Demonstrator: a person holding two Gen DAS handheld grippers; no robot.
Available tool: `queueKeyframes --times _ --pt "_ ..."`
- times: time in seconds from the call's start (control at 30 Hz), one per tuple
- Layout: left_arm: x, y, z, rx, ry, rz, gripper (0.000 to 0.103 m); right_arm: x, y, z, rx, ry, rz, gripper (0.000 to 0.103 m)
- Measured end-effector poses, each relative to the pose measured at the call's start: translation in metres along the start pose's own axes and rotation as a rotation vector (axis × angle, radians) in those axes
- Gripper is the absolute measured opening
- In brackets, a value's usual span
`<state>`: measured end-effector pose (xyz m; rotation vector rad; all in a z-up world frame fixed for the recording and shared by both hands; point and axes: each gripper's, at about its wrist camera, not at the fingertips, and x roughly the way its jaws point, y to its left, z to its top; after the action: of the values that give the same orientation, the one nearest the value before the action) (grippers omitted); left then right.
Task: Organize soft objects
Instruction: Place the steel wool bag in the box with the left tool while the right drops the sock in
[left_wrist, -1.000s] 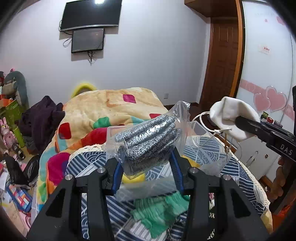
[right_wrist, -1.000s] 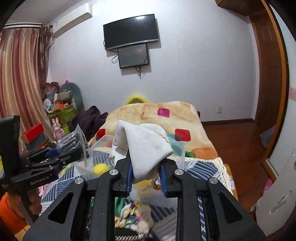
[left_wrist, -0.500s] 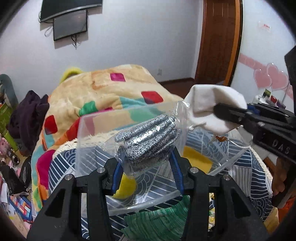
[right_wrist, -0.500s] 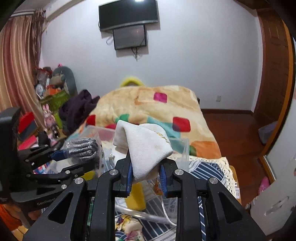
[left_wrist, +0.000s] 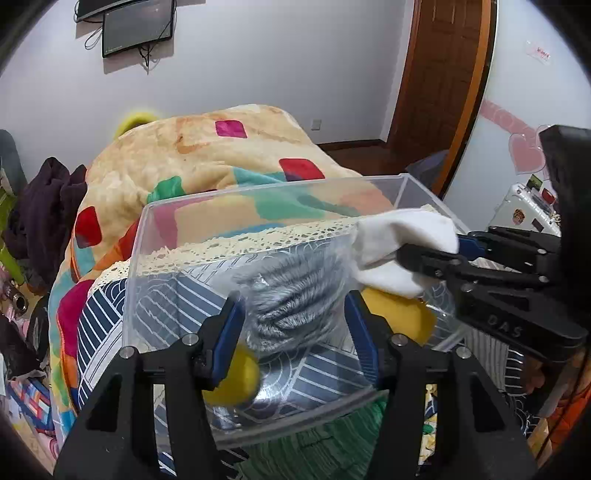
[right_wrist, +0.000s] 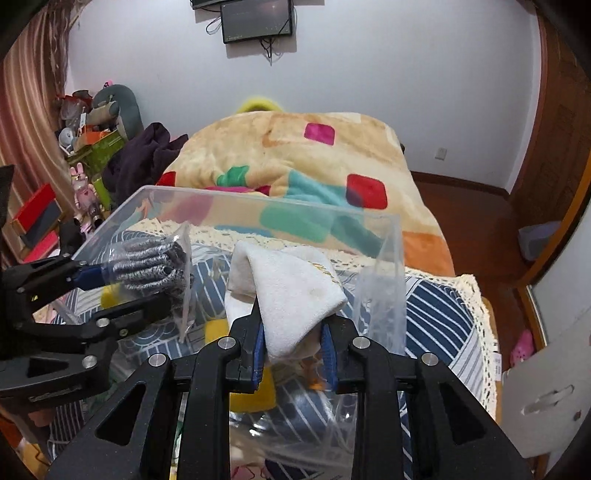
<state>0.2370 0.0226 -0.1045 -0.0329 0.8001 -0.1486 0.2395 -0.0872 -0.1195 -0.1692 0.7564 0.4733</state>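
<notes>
Clear plastic bin (left_wrist: 177, 236) with both grippers holding soft things over it.

Raised lettering reading "DAS" shows on the right gripper's (left_wrist: 404, 264) body at the right of the left wrist view; the print on the left gripper's (right_wrist: 147, 291) body, lower left of the right wrist view, is too small to read. The left gripper (left_wrist: 293, 325) pinches a grey knit item in a clear bag (left_wrist: 291, 295) at frame centre, inside the bin's walls. The right gripper (right_wrist: 291, 338) is pressed on a folded white cloth (right_wrist: 291, 291), a small gold mark near its upper edge illegible. Yellow soft pieces (left_wrist: 397, 314) lie in the bin, half hidden behind fingers and bag. Only the left view shows green fabric (left_wrist: 314, 446) below the bin; only the right view shows curtains (right_wrist: 22, 110) at the upper left.
</notes>
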Motion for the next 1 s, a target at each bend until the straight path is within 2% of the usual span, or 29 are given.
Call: queueKeyframes --times 0.03,0.13,0.37,0.43,0.57,0.63,0.7,0.87,1.0 --pt "-0.001 0.0 -0.001 0.004 -0.004 0.002 0.058 0.002 0.0 0.0 -0.002 0.002 -0.003 0.026" --pt "-0.009 -0.005 -0.003 0.031 -0.03 0.031 0.068 -0.001 0.001 -0.001 -0.009 0.002 0.0 0.033" --pt "-0.032 -0.005 -0.007 0.026 -0.069 0.005 0.071 -0.015 0.007 0.0 -0.035 -0.04 -0.021 0.041" --pt "-0.041 -0.004 -0.007 0.015 -0.086 -0.002 0.071 -0.023 0.008 0.0 -0.041 -0.067 -0.03 0.049" --pt "-0.06 -0.002 -0.011 0.016 -0.135 0.001 0.075 -0.046 0.012 0.001 -0.054 -0.134 -0.044 0.056" --pt "-0.07 -0.002 -0.015 0.018 -0.156 0.012 0.075 -0.056 0.013 0.001 -0.054 -0.166 -0.04 0.065" --pt "-0.078 -0.001 -0.019 0.013 -0.171 0.017 0.076 -0.07 0.014 0.0 -0.048 -0.209 -0.035 0.069" --pt "-0.094 -0.001 -0.034 0.011 -0.196 0.027 0.082 -0.092 0.02 -0.008 -0.041 -0.273 -0.016 0.076" --pt "-0.103 -0.002 -0.05 0.012 -0.194 0.032 0.085 -0.097 0.022 -0.021 -0.033 -0.281 0.01 0.079"
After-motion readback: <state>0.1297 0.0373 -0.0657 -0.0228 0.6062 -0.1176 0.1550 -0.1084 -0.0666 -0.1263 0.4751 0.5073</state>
